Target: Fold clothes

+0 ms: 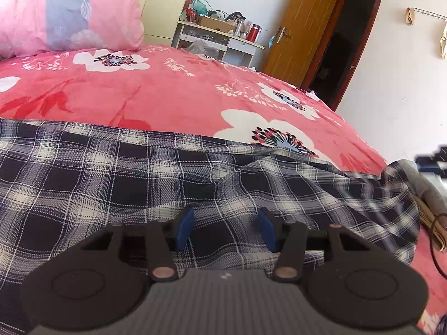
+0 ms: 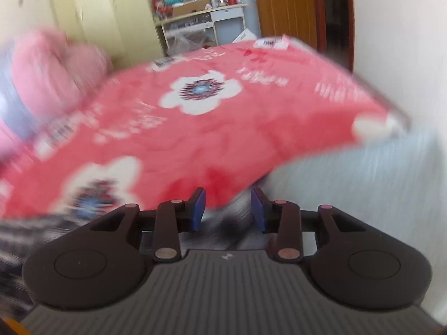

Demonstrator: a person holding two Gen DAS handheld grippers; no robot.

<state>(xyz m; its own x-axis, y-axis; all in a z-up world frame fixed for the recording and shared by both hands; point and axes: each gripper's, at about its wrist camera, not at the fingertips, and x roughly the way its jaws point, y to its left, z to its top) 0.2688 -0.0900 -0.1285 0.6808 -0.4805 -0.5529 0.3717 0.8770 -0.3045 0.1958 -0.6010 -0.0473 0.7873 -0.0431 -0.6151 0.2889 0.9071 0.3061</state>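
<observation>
Between the left gripper's blue pads nothing is held; its jaws stand apart just above the navy-and-white plaid garment. That garment lies spread across the near part of the bed, on a coral floral bedspread, its right end bunched up near a grey cloth. A pink pillow sits at the far left. The right gripper is also parted and empty, over the bedspread's near corner in a blurred view. Beyond stand a cluttered shelf and a wooden door.
</observation>
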